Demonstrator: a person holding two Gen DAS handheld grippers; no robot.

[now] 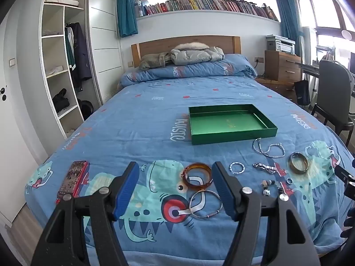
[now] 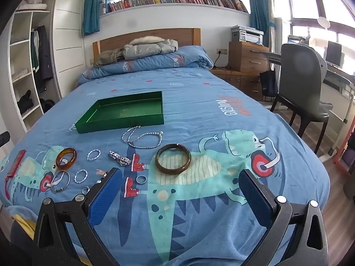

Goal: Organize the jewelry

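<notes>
A green tray (image 1: 233, 135) (image 2: 84, 126) lies empty on the blue bedspread. In front of it jewelry is spread out: an amber bangle (image 1: 198, 176) (image 2: 66, 158), a thin silver bangle (image 1: 205, 204) (image 2: 60, 181), a dark olive bangle (image 1: 299, 165) (image 2: 173, 161), a silver bead necklace (image 1: 268, 148) (image 2: 143, 139), a twisted silver ring bracelet (image 1: 237, 168) (image 2: 93, 154), a silver link bracelet (image 1: 265, 168) (image 2: 119, 158) and a small ring (image 1: 289, 180) (image 2: 141, 179). My left gripper (image 1: 175, 173) hovers open above the amber and silver bangles. My right gripper (image 2: 180, 178) hangs open near the olive bangle, holding nothing.
A red phone (image 1: 73, 180) (image 2: 13, 166) lies at the left on the bed. Folded quilt and jackets (image 1: 193, 55) sit at the headboard. A grey chair (image 2: 304, 84) and desk stand right of the bed, a wardrobe (image 1: 62, 66) at left.
</notes>
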